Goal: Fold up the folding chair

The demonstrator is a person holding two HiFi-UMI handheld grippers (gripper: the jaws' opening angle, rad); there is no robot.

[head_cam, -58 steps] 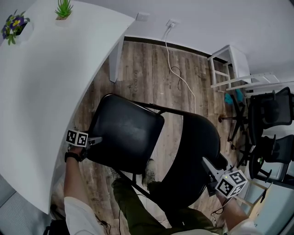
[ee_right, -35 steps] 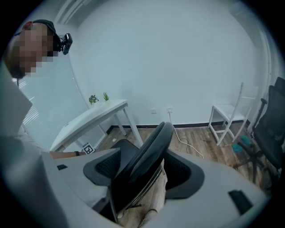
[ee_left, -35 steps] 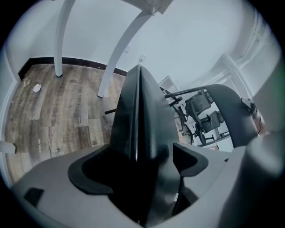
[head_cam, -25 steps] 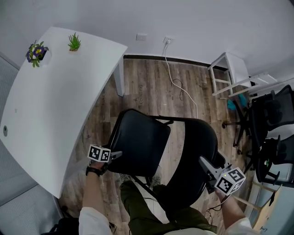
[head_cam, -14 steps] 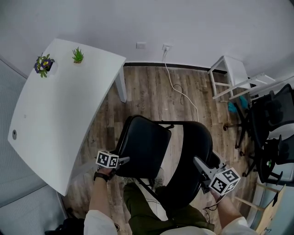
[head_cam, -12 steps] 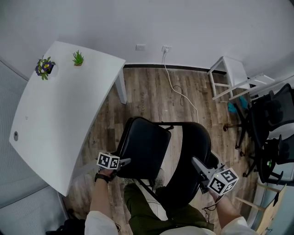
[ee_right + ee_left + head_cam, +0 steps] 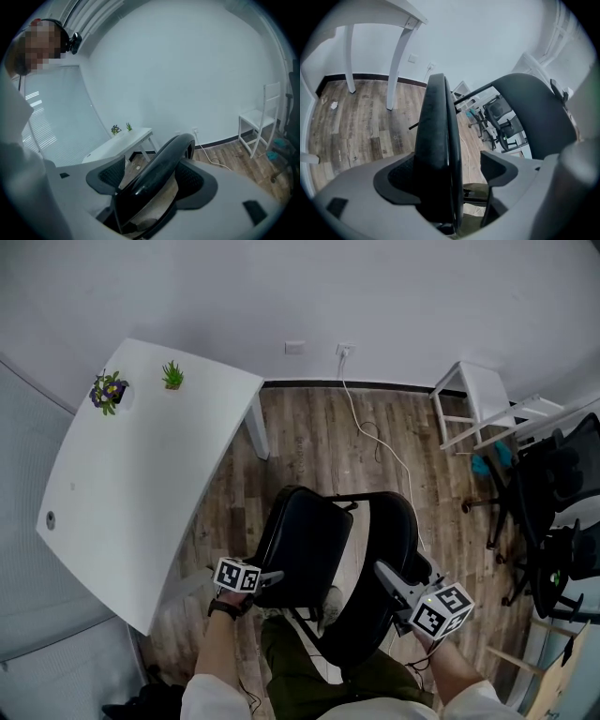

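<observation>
Black and smooth, the folding chair stands on the wooden floor directly before the person, half closed. Its seat, matte and a little grained, is tipped up on edge near the glossy backrest, but not yet flat against it.

The left gripper has the seat's rim between its fingers. One pad lies on the rim and the other seems to stand off, so this is more a push than a pinch. The right gripper has its fingers wide, pressed on both sides of the backrest's thick rounded edge.

To finish well, I would hold the backrest steady and swing the seat toward it evenly, because such a surface can slip from the pads. A white bench stands near, on the left.
</observation>
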